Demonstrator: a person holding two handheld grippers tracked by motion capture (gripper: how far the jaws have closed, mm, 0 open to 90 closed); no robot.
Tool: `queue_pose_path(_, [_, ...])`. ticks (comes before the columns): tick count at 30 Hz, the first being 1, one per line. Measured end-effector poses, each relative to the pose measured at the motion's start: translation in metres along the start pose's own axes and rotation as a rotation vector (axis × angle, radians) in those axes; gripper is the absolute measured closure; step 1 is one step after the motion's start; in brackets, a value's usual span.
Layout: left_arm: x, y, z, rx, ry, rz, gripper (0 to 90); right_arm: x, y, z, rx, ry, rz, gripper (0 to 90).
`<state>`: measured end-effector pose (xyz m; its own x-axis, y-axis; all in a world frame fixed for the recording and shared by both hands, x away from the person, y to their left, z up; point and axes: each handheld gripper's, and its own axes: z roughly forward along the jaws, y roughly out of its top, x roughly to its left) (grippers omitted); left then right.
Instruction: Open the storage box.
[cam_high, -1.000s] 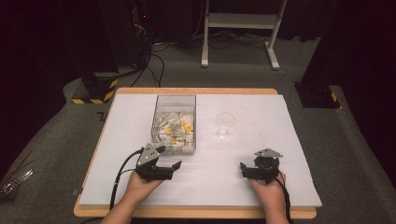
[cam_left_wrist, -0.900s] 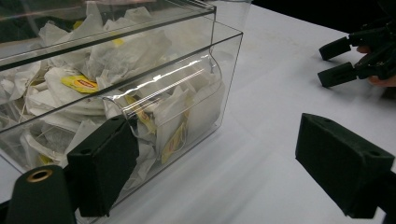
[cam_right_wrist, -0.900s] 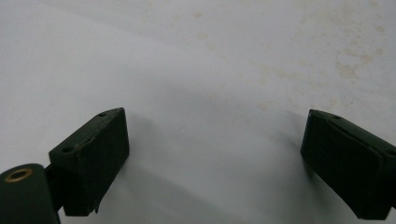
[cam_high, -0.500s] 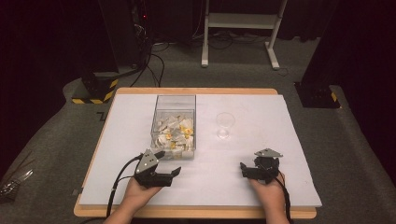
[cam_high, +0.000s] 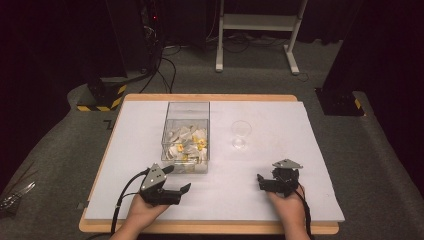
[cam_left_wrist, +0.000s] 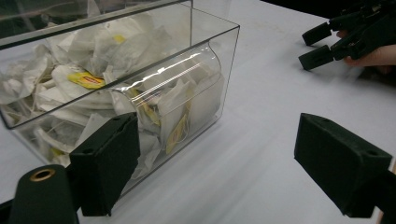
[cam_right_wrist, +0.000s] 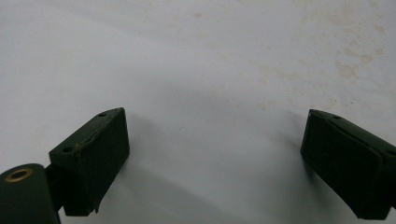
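— High view: what sits on the white table (cam_high: 280, 165)?
— A clear box (cam_high: 186, 135) of tea bags (cam_high: 187, 146), left of a clear, probably empty cup (cam_high: 240, 134).
— And the grippers?
— Left gripper (cam_high: 179, 181), jaws wide and empty, near the box's front. Right gripper (cam_high: 261, 181), also spread, well apart.

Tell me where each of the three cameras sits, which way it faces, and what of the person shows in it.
High view: above the person's side, facing forward and down on the table; both forearms, the left gripper and right gripper show.
Left gripper view: rides the left gripper, looking between its open fingers at the clear box of tea bags; the other hand shows.
Right gripper view: rides the right gripper, looking down past its open fingers at bare table.
Shared: the box shows in the high and left gripper views.
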<state>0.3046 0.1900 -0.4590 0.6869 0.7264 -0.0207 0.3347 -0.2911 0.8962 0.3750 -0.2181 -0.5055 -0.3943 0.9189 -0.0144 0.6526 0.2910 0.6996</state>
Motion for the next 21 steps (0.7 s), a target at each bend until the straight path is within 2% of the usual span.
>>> queue_pose_path(8, [0.006,0.000,-0.022,-0.012,0.059,-0.016,15.3,0.000,0.000,0.000,0.001,0.000,0.001,7.7])
queue_pose_path(14, [0.020,-0.002,-0.036,-0.023,0.119,-0.046,15.3,0.000,0.000,0.000,0.002,0.001,0.003,7.6])
queue_pose_path(21, [0.039,-0.002,-0.045,-0.046,0.159,-0.089,15.3,0.000,0.000,0.000,0.003,0.001,0.002,7.7])
